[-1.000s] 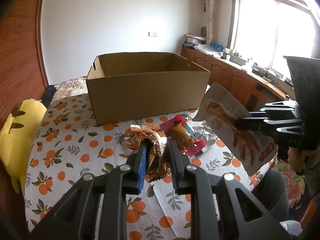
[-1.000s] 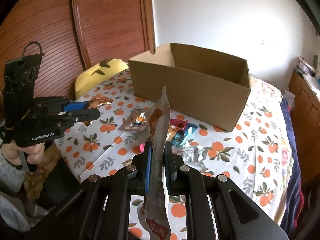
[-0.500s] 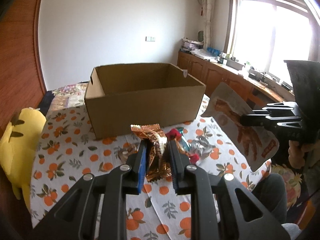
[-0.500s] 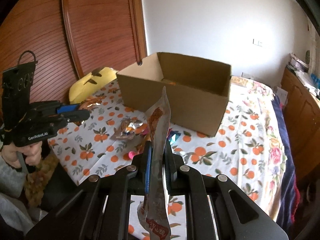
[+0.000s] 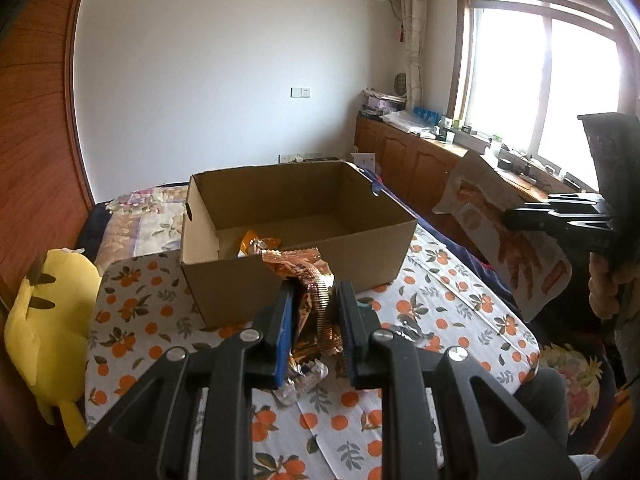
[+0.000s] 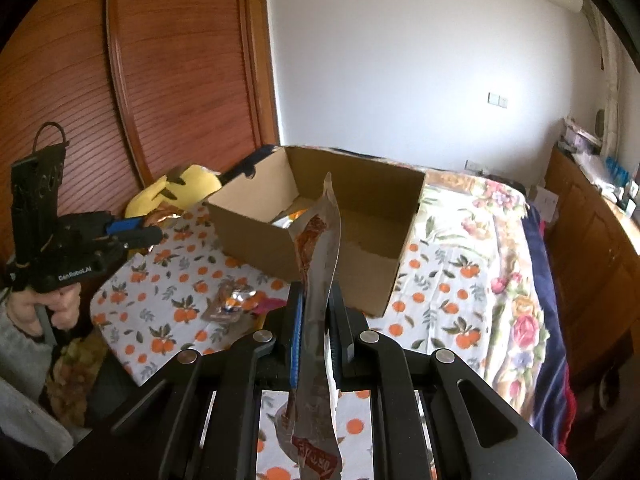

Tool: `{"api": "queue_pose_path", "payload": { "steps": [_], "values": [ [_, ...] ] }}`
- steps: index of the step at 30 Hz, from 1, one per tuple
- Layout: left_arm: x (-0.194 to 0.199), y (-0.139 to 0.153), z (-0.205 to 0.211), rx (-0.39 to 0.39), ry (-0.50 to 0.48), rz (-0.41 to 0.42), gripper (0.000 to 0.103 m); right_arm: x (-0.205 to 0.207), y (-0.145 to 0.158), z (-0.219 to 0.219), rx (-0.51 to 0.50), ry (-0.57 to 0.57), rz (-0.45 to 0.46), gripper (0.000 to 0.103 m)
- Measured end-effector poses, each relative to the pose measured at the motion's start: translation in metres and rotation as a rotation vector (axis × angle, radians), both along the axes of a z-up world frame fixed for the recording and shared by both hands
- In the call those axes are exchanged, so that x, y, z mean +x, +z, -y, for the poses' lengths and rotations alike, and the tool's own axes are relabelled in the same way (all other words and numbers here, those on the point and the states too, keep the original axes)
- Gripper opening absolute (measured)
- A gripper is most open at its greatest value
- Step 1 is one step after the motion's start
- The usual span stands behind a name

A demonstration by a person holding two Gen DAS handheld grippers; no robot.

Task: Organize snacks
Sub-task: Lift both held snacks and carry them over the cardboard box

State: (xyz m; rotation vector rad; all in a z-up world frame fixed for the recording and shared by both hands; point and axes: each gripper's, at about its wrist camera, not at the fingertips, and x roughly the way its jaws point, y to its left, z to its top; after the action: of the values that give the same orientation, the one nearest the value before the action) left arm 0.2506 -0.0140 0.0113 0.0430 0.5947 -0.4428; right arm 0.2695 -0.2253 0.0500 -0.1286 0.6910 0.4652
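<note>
The printing on both held wrappers is too small to read, and the bottom of the cardboard box [image 5: 296, 240] is half hidden by its own front wall, with just one orange packet [image 5: 258, 243] peeking up inside. Up front in the left wrist view, the left gripper [image 5: 314, 320] has its jaws clamped narrow on a crumpled copper-gold snack wrapper [image 5: 308, 280], held just short of the box's near wall. Beneath it, a silvery packet [image 5: 302, 374] on the orange-print cloth [image 5: 136, 320] is mostly blocked by the jaws. Over at the right edge, the right gripper [image 5: 520, 218] juts in level, a hand [image 5: 606, 288] cut off by the frame below it, pinching a pale pouch printed with orange strips [image 5: 508, 236]. Switch to the right wrist view and that same pouch stands edge-on between tightly closed jaws, tip up toward the box. This view alone shows the person's other hand [image 6: 48, 308] wrapped round the left gripper's handle, a grey sleeve [image 6: 20, 340] beside it, and loose snacks [image 6: 232, 300] lying on the cloth near the box. A yellow plush toy [image 6: 180, 190] sits behind, partly hidden by the box corner.
</note>
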Motion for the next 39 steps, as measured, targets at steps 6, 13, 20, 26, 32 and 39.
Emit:
{"api": "queue_pose_path", "payload": {
  "steps": [6, 13, 20, 26, 32, 39],
  "values": [
    [0.019, 0.008, 0.006, 0.014, -0.001, 0.021, 0.019, 0.018, 0.005, 0.005, 0.036, 0.001, 0.027, 0.009],
    [0.056, 0.008, 0.022, 0.014, -0.028, 0.039, 0.019, 0.052, 0.008, 0.0, 0.043, 0.004, 0.041, 0.009],
    [0.099, 0.011, 0.032, -0.008, -0.052, 0.074, 0.019, 0.091, 0.006, -0.005, 0.044, -0.007, 0.032, 0.009],
    [0.134, 0.009, 0.027, -0.041, -0.055, 0.053, 0.019, 0.127, 0.001, -0.015, 0.03, -0.017, 0.031, 0.009],
    [0.16, 0.006, 0.02, -0.035, -0.043, 0.026, 0.019, 0.161, -0.005, -0.03, 0.006, -0.006, 0.036, 0.009],
    [0.173, -0.009, 0.018, -0.017, -0.024, -0.007, 0.02, 0.197, -0.023, -0.046, 0.03, -0.019, -0.001, 0.009]
  ]
}}
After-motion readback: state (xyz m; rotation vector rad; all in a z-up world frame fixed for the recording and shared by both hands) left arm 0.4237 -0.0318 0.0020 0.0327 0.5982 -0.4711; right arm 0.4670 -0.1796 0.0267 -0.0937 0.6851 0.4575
